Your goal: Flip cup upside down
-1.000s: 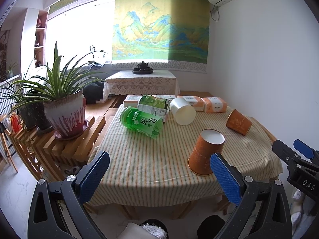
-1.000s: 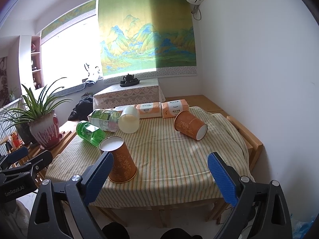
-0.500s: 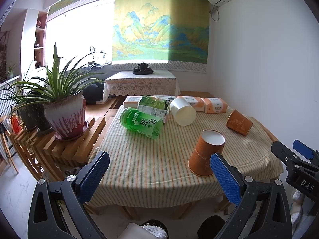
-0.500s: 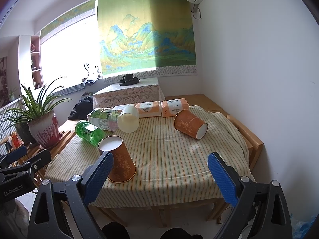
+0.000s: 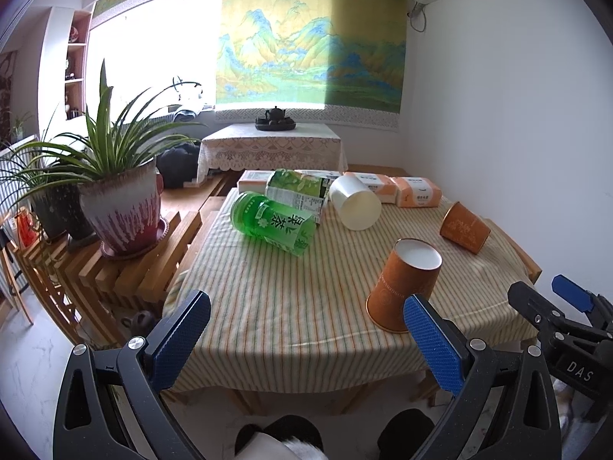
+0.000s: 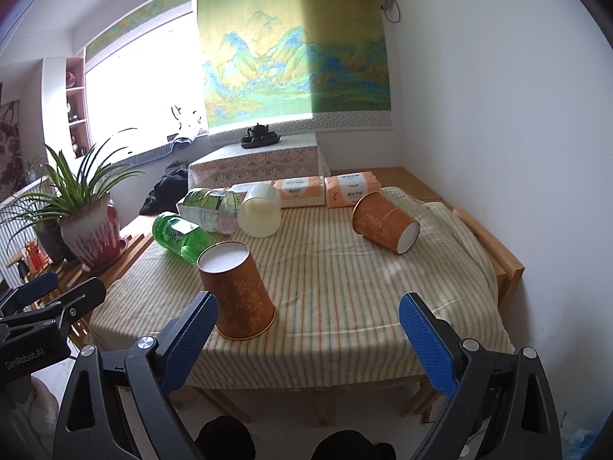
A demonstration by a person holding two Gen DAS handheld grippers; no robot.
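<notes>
An orange paper cup point(image 5: 406, 287) stands upside down near the front edge of the striped table point(image 5: 276, 306); it also shows in the right wrist view point(image 6: 235, 291). A second orange cup point(image 5: 464, 227) lies on its side at the right, mouth toward the front in the right wrist view point(image 6: 385, 223). A white cup point(image 5: 354, 207) lies on its side at the back, also in the right wrist view point(image 6: 260, 211). My left gripper point(image 5: 306, 341) and right gripper point(image 6: 308, 339) are both open and empty, held off the table's front edge.
Two green bottles point(image 5: 274, 224) point(image 5: 297, 191) lie at the back left. Tissue packs point(image 5: 417, 196) line the back edge. A potted plant point(image 5: 118, 207) stands on a wooden rack left of the table. A white wall runs along the right.
Both grippers have drifted very slightly; the objects on the table have not moved.
</notes>
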